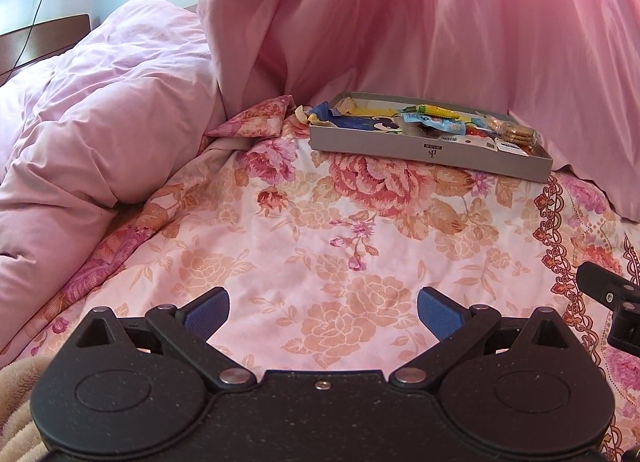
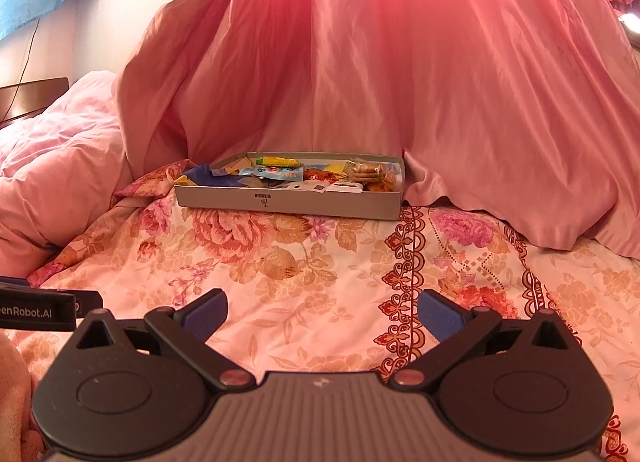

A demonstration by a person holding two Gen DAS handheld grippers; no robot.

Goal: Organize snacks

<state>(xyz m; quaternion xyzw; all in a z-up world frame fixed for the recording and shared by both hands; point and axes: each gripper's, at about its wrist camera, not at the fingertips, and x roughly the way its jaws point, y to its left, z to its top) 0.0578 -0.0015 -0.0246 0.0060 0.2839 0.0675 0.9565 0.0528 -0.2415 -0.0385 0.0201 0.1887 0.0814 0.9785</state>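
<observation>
The left black two-finger gripper with blue pads (image 1: pixel 323 316) hangs low over the bed, its fingers spread wide apart with nothing between them. The right black two-finger gripper with blue pads (image 2: pixel 322 316) sits just beside it in the same posture, fingers apart and empty. Both point forward, which suggests they are pulled back from the work, either not yet started or between steps.

Beneath them lies a pink and orange rose-patterned bedspread (image 2: pixel 280 282), flat and bare in the stretch between the grippers and the snacks.

Well ahead, at the far edge of the bedspread, rests one shallow grey cardboard box (image 2: pixel 288 202), open at the top. It serves as the collecting tray: the loose wrapped snacks (image 2: pixel 280 174) are heaped inside it. One clear packet of round brown biscuits (image 1: pixel 516 134) lies at the box's right end; a yellow-green wrapped bar (image 1: pixel 434 110) lies near the back. A blue wrapper (image 1: pixel 324 112) pokes over the left rim. The full number of snacks cannot be counted; they overlap.

Behind the box hangs a pink draped curtain (image 2: pixel 380 82). To the left is one crumpled pale pink duvet (image 1: pixel 108 122).
</observation>
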